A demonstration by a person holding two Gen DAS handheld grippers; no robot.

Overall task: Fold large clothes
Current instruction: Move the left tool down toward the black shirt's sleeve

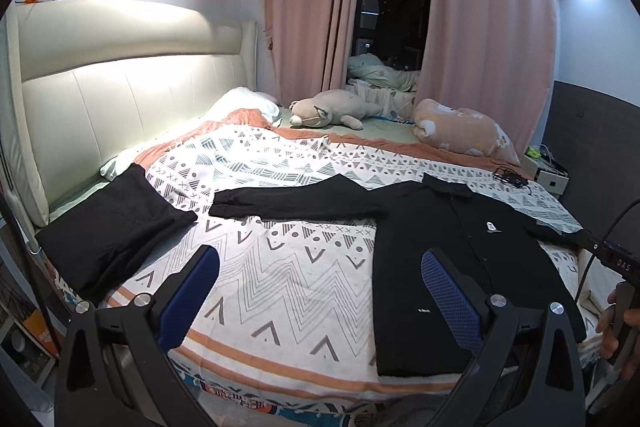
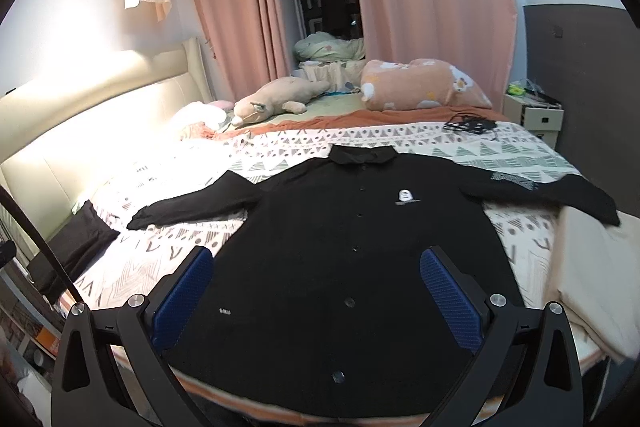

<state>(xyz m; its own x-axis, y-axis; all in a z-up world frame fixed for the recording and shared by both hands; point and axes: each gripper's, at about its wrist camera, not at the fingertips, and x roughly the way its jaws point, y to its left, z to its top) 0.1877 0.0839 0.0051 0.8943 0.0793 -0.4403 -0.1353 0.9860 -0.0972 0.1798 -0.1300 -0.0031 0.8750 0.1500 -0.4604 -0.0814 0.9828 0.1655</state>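
Black shirt (image 2: 352, 251) spread flat, buttons up, sleeves out, on bed (image 1: 280, 267), unfolded; folded black garment (image 1: 108, 227) beside headboard; left gripper (image 1: 320, 279) and right gripper (image 2: 316, 275) jaws wide, empty.

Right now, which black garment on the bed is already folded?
The folded black garment by the headboard; the button-up black shirt lies spread flat, sleeves out.

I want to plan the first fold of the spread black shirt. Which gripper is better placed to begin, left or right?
Probably the left gripper. It is open, and the black shirt stretches one long sleeve flat on its side of the bed. The right gripper, also open, hovers over the shirt's middle.
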